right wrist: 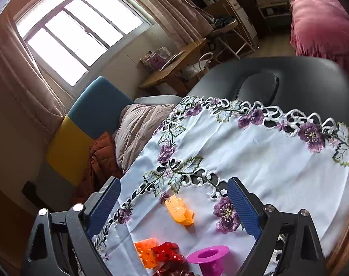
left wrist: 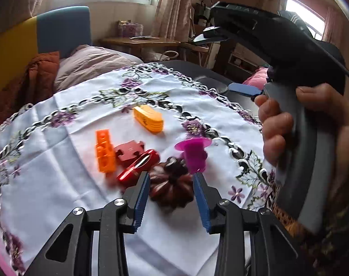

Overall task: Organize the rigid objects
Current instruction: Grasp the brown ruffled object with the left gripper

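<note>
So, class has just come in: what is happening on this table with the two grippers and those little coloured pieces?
A person holds a gripper in each hand over a white embroidered tablecloth. The left gripper is open, its fingers either side of a dark ribbed, pumpkin-like piece, not closed on it. The right gripper hangs open above the table, holding nothing. Nearby sit an orange block, a red puzzle piece, a shiny red piece, a magenta flanged piece and a yellow-orange piece farther back.

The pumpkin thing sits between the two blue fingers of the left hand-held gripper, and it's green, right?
Not green. In the left wrist view the pumpkin is dark brownish red. The rest holds: it sits between the blue fingers of the left hand-held gripper, which is open.
</note>
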